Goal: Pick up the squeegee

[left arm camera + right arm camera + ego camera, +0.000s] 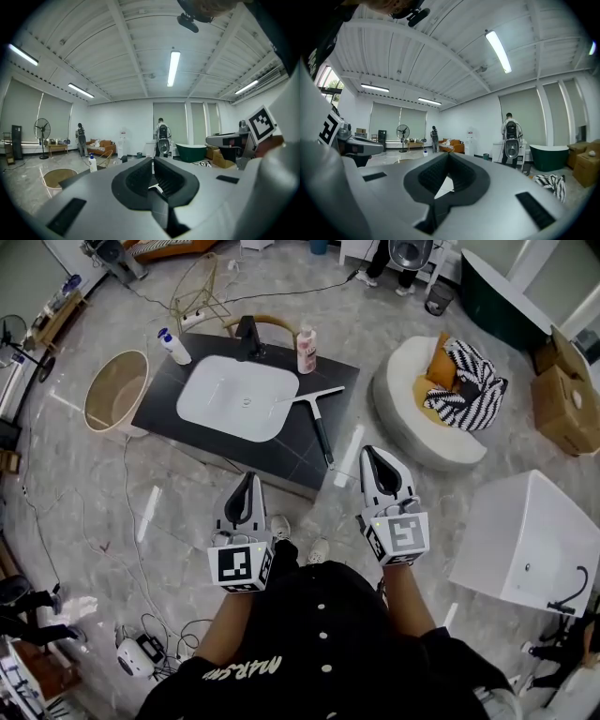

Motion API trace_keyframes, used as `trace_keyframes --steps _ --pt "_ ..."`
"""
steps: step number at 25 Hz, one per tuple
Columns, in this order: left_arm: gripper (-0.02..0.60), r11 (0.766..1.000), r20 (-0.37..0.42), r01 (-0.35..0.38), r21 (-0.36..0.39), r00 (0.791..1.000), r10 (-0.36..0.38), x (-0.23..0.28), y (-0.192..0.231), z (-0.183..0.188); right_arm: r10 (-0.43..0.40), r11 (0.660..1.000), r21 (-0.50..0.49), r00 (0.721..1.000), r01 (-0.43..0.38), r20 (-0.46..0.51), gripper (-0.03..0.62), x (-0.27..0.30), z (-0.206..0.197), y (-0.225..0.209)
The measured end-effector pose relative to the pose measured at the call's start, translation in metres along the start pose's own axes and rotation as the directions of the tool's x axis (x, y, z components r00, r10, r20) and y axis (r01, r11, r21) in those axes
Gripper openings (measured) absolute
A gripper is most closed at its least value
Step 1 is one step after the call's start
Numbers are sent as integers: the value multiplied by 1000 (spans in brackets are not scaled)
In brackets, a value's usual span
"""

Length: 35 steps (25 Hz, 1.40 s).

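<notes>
Squeegee [320, 424] lies flat on the dark counter [281, 457], toward its right edge, its blade end at the right rim of the white basin [239, 397] and its black handle running toward the near right corner. Both grippers hover off the counter's near edge, apart from the squeegee. The left gripper [247, 480] has its jaws pressed together with nothing between them; the right gripper [373, 456], off the near right corner, is likewise closed and empty

A dark tiled slab [281, 454] sits low on the marble floor [112, 512]. On it lie a white basin [239, 395], the squeegee [322, 432] beside the basin's right edge, a black faucet [248, 337], a blue-capped bottle [174, 346] and a pink-labelled bottle [306, 350].
</notes>
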<state>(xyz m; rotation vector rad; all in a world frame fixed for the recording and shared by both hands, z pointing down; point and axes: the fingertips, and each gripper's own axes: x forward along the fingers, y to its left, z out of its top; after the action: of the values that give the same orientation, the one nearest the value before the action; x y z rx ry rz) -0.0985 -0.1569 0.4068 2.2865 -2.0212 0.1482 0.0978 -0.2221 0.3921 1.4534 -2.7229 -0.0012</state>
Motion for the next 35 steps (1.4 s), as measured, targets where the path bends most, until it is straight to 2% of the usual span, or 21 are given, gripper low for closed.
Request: trace_keyframes --steps 5,14,20,23,25,29,30,33,35 --pt "21 1000 13 12 1 1000 -12 34 16 2 -22 1000 -9 1000 22 -2 -5 26 -2 -11" --pt "21 996 48 91 12 995 -91 96 37 23 -65 997 -36 998 66 24 -5 90 15 -23" --pt "21 993 2 120 -2 993 -120 115 46 12 -47 999 -29 998 46 -39 -5 127 -6 -18" --pt "21 992 -34 126 -23 991 -126 125 50 -1 -27 999 -49 992 21 -125 -5 145 -37 -17" --pt "21 990 -54 134 -34 989 -136 132 52 -9 3 999 -46 977 -13 -211 -3 160 -67 -15" --pt "21 987 -100 152 -55 983 -157 145 55 -29 39 998 -23 931 -51 -363 0 183 -132 -14" --pt "21 986 -108 154 -61 981 -160 148 57 -34 40 998 -26 917 -55 -396 26 189 -148 -15" --pt "21 984 -127 163 -77 977 -172 158 61 -48 49 997 -23 866 -70 -497 81 202 -198 -16" --pt "21 981 -143 173 -87 972 -185 163 63 -57 61 997 -10 814 -83 -578 126 206 -234 -16"
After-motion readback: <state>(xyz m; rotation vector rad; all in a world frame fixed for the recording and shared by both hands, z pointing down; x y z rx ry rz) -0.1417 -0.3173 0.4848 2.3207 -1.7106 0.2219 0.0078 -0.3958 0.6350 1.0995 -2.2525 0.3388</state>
